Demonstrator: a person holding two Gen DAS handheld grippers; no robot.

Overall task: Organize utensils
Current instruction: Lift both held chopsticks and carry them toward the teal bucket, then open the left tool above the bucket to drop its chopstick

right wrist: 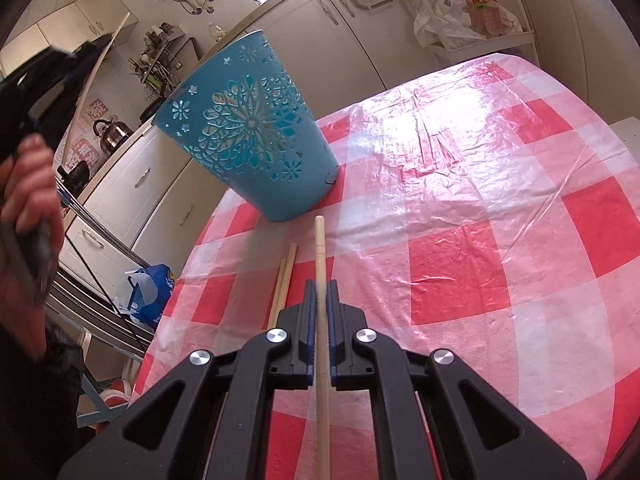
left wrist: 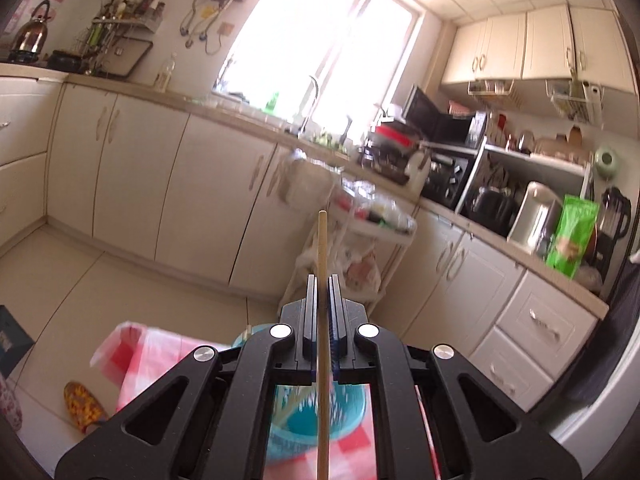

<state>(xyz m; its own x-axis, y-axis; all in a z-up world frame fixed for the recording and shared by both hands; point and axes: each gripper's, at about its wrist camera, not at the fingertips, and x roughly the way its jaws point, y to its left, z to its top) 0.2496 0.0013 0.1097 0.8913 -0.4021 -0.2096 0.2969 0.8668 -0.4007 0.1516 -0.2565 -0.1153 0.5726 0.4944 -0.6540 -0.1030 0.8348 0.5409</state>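
Note:
My left gripper (left wrist: 321, 280) is shut on a wooden chopstick (left wrist: 322, 248) and held high, pointing out across the kitchen. Below it the blue cut-out holder (left wrist: 316, 412) shows through the gripper frame. In the right wrist view that blue holder (right wrist: 252, 136) stands on the red-checked tablecloth (right wrist: 460, 280). My right gripper (right wrist: 320, 286) is shut on another chopstick (right wrist: 319, 240) whose tip reaches toward the holder's base. Two loose chopsticks (right wrist: 286, 276) lie on the cloth just left of it. At the upper left, the left gripper (right wrist: 86, 50) with its chopstick (right wrist: 100, 64) hangs above the holder.
A person's hand (right wrist: 28, 184) grips the left tool's handle. Cabinets (left wrist: 168, 184) and a cluttered counter (left wrist: 500, 200) ring the room. A white cart with bags (right wrist: 460, 12) stands beyond the table. A slipper (left wrist: 84, 406) lies on the floor.

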